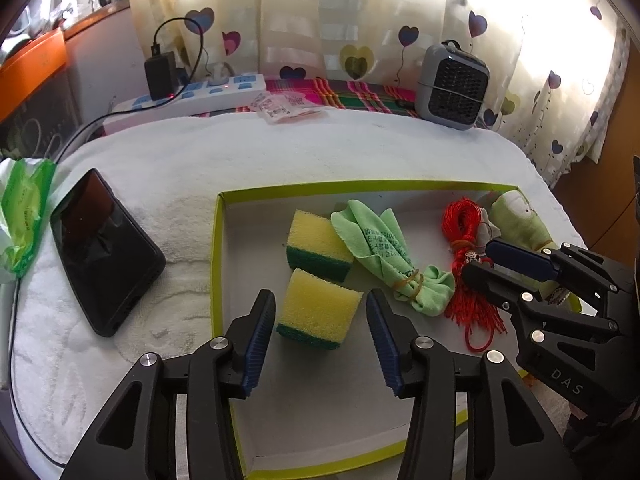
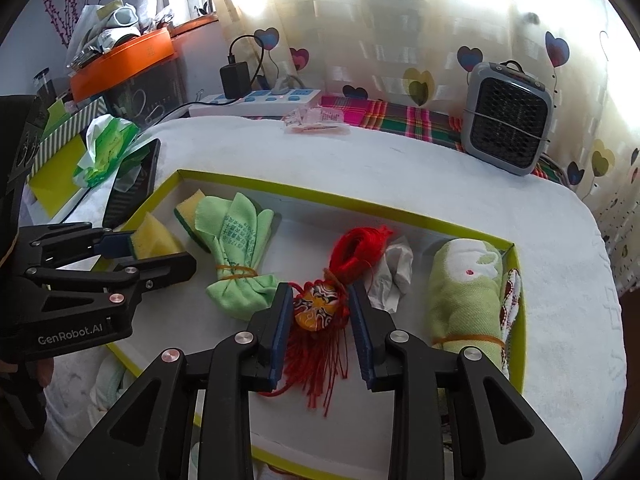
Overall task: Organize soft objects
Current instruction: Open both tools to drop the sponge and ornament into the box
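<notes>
Nearest in the left wrist view, the left tongs (image 1: 320, 338) are seen spread apart around a yellow-and-green sponge (image 1: 316, 308); a gap is visible on both sides, so the sponge is not gripped. It lies on the floor of a shallow tray (image 1: 218, 240) with a lime-green rim, just in front of a second sponge (image 1: 316, 246).

In the right wrist view, the right tongs (image 2: 318, 322) are held part open over a red tassel ornament (image 2: 320, 308) with a painted mask; the pads stand just beside the mask, and no pressing can be made out. The fringe is partly hidden beneath the fingers.

Between the two, a green cloth (image 2: 236, 248) bound by a rubber band is laid in the tray. To the right, a crumpled grey scrap (image 2: 394, 270) and a rolled green towel (image 2: 466, 292) are found, the towel's near end cut off by the tongs.

Outside the tray, on the white-covered counter (image 1: 280, 152), a black phone (image 1: 104, 252) and a green tissue pack (image 1: 24, 216) are placed at the left. Farther back, a power strip (image 1: 192, 94), a small grey fan (image 1: 454, 86) and a heart-patterned curtain (image 1: 360, 20) are seen.
</notes>
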Demonstrator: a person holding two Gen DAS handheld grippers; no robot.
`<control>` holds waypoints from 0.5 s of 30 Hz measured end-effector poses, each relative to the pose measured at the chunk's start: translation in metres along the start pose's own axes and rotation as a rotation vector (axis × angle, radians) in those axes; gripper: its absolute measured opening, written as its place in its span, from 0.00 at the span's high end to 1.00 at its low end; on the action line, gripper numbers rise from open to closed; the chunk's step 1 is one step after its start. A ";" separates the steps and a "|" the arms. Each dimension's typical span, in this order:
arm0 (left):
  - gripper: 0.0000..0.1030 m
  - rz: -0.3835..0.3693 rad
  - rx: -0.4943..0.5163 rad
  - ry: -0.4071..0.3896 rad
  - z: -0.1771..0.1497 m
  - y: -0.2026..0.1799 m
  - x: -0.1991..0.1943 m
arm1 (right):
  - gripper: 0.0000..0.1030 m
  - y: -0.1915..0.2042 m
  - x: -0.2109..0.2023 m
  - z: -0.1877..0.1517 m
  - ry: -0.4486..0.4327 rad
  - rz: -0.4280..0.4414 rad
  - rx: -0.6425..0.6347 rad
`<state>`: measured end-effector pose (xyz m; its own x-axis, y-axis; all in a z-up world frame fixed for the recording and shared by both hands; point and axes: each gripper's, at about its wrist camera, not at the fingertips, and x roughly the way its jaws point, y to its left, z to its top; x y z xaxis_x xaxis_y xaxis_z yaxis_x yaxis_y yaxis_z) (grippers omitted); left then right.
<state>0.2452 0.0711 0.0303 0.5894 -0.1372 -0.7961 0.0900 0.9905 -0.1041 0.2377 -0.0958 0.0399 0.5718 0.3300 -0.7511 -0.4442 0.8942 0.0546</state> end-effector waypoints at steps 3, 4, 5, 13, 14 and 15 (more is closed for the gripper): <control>0.53 0.001 -0.003 -0.003 -0.001 0.000 -0.001 | 0.61 0.001 -0.001 -0.001 -0.004 0.006 -0.001; 0.52 0.002 -0.005 -0.003 -0.001 0.000 -0.001 | 0.60 0.001 -0.001 -0.001 -0.006 0.005 -0.002; 0.52 0.004 -0.005 -0.005 -0.001 0.000 -0.003 | 0.59 0.002 -0.002 -0.001 -0.008 0.001 -0.002; 0.49 -0.001 -0.018 -0.013 -0.004 0.002 -0.009 | 0.58 0.002 -0.009 -0.002 -0.027 -0.009 0.013; 0.49 -0.002 -0.020 -0.013 -0.005 0.001 -0.010 | 0.58 0.002 -0.010 -0.002 -0.029 -0.011 0.014; 0.49 -0.003 -0.024 -0.017 -0.005 0.002 -0.011 | 0.57 0.003 -0.011 -0.002 -0.031 -0.013 0.014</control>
<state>0.2344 0.0748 0.0358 0.6026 -0.1403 -0.7856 0.0731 0.9900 -0.1207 0.2287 -0.0978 0.0465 0.5986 0.3268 -0.7314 -0.4266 0.9028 0.0543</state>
